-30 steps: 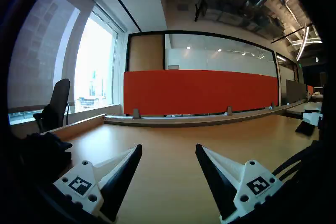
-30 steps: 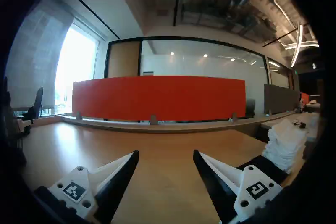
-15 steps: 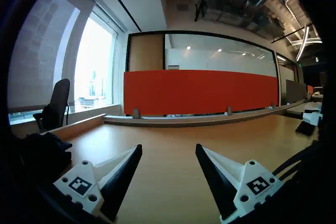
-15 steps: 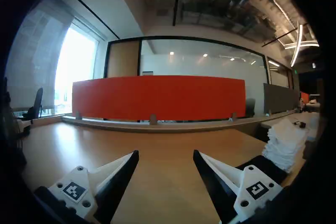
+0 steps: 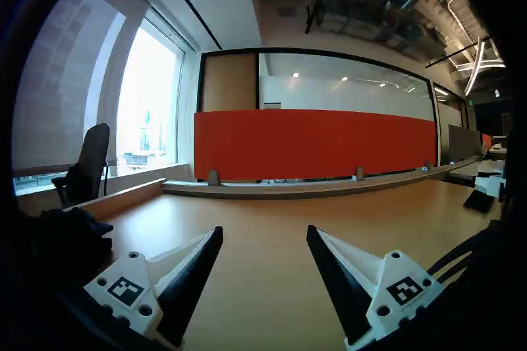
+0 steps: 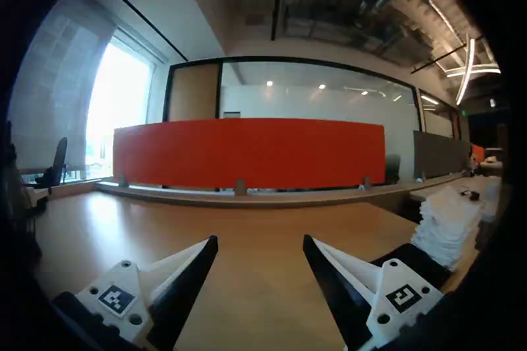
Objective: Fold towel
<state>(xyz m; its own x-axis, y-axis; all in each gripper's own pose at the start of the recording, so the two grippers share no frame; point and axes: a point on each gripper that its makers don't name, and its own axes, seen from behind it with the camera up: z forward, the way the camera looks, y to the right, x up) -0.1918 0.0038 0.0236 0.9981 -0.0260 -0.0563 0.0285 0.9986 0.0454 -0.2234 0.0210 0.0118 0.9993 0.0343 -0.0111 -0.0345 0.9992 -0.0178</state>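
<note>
Both grippers [image 5: 263,227] [image 6: 259,237], jaws wide (seemingly empty)

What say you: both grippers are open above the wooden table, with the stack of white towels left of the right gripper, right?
Wrong side: the stack of white towels sits right of the right gripper, per the right gripper view. It and the left gripper are open above the wooden table.

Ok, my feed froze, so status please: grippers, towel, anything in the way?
Left gripper open, over desk. Right gripper open, holding nothing. White towel stack to its right, untouched. Nothing blocking.
</note>
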